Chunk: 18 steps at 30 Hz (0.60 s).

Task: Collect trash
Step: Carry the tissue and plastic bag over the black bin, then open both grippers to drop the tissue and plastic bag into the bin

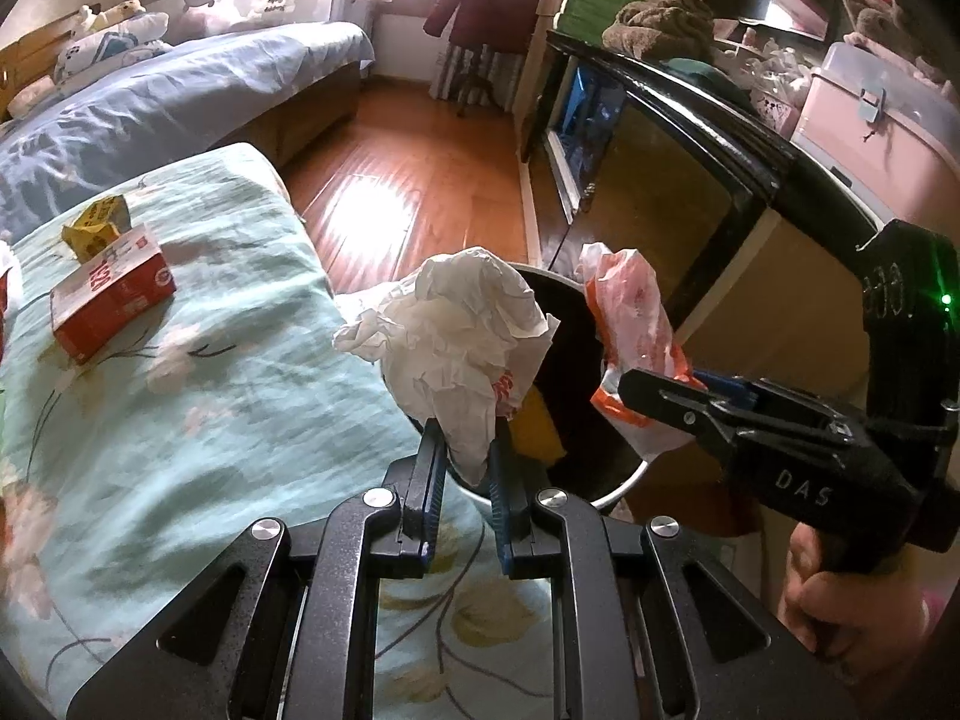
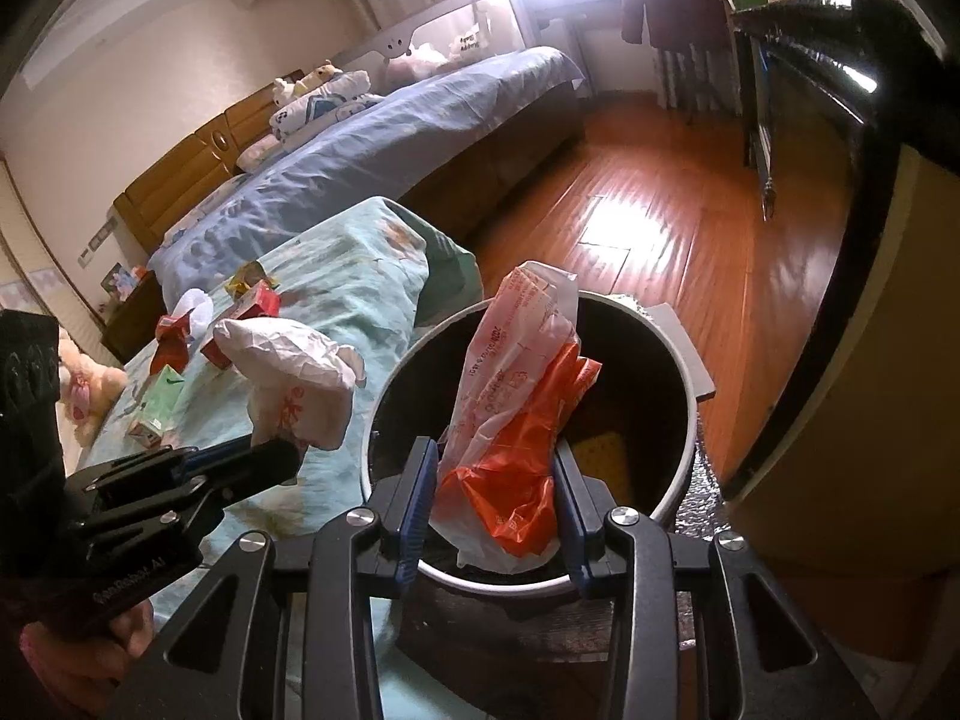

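Note:
My left gripper (image 1: 465, 468) is shut on a crumpled white paper wrapper (image 1: 462, 330), held at the near rim of a round bin with a dark inside (image 1: 618, 483). The same wrapper (image 2: 294, 378) shows left of the bin (image 2: 690, 354) in the right wrist view. My right gripper (image 2: 495, 498) is shut on an orange and white plastic bag (image 2: 516, 420), which hangs over the bin's opening. That bag (image 1: 630, 312) appears at the bin's right side in the left wrist view. Something yellow (image 2: 603, 456) lies at the bin's bottom.
A pale green floral cover (image 1: 210, 390) holds a red and white carton (image 1: 108, 300) and a yellow box (image 1: 99, 225); more cartons (image 2: 180, 342) lie further along it. A black-edged cabinet (image 1: 690, 120) stands right of the bin. Wooden floor (image 1: 408, 180) and a blue bed (image 1: 150, 102) lie beyond.

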Each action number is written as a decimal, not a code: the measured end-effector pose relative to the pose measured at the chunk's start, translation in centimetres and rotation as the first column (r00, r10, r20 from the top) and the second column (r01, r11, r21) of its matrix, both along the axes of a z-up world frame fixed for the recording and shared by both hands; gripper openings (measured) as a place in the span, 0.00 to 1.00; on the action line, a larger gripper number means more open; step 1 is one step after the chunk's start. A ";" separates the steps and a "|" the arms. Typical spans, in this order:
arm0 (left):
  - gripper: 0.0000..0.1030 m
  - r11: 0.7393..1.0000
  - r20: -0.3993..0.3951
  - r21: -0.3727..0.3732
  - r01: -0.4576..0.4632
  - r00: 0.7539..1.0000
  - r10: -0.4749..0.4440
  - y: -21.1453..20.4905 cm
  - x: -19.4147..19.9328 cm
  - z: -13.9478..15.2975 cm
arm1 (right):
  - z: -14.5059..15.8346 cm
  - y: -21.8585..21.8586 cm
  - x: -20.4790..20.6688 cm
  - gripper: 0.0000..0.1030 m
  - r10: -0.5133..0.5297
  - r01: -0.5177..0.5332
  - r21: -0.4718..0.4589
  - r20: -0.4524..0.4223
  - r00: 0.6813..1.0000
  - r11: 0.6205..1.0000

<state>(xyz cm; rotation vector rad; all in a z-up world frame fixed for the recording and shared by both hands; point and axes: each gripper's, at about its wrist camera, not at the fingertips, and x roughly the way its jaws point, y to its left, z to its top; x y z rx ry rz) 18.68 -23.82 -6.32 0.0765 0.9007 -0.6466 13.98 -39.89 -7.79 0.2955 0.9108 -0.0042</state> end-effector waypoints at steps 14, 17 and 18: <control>0.12 1.000 -0.006 0.011 0.016 1.000 -0.016 -1.2 0.5 -0.1 | -0.2 -1.1 0.8 0.39 -0.010 0.010 0.007 -0.011 1.000 1.000; 0.13 1.000 -0.008 0.010 0.021 1.000 -0.021 -1.4 0.5 -0.1 | -0.4 -1.3 1.0 0.40 -0.007 0.007 0.007 -0.018 1.000 1.000; 0.13 1.000 -0.008 0.011 0.022 1.000 -0.022 -1.6 0.6 -0.1 | -0.5 -1.3 1.0 0.40 -0.007 0.007 0.006 -0.021 1.000 1.000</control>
